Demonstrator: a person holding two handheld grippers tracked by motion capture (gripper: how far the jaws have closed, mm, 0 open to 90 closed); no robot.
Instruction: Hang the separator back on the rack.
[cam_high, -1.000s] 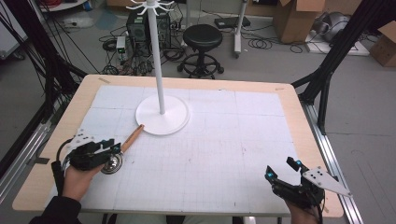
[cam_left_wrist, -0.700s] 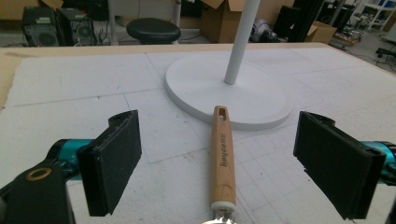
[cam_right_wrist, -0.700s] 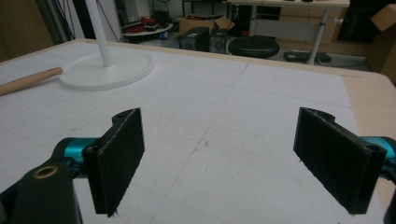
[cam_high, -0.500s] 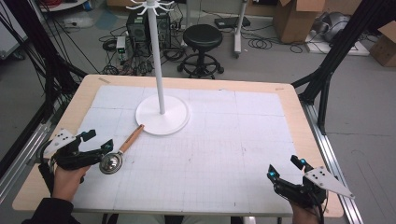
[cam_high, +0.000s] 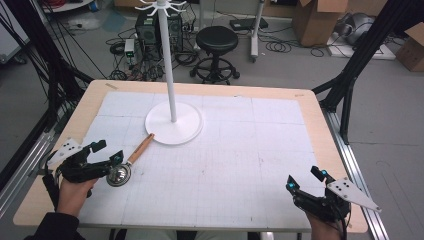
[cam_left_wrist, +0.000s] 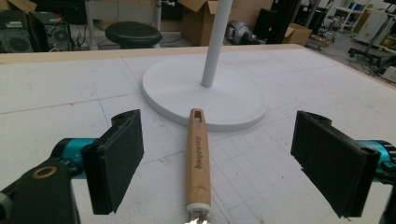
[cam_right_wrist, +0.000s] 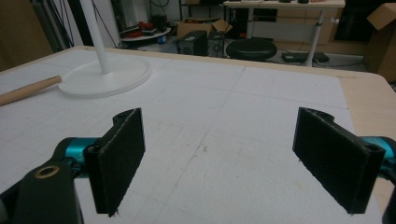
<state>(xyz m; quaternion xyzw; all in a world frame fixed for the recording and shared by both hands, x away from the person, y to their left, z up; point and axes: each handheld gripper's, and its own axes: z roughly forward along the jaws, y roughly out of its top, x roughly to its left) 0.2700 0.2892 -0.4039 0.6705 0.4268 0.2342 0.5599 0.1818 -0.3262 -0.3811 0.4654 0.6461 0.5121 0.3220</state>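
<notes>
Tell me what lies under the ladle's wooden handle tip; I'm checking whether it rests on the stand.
The ladle's handle tip lies over the rim of the white stand base; the rest lies on the white gridded mat. Actual contact can't be judged.

Stand base (cam_high: 174, 125) blocks far-left; ladle (cam_high: 127, 163) probably touching it.

Left tool (cam_high: 107, 152): jaws wide apart, nothing between them, aimed toward the counter's middle, held low at the near-left.
Right tool (cam_high: 305, 179): jaws wide apart, empty, low at the near-right corner.
Left hand (cam_high: 74, 192): grips its tool from behind.
</notes>
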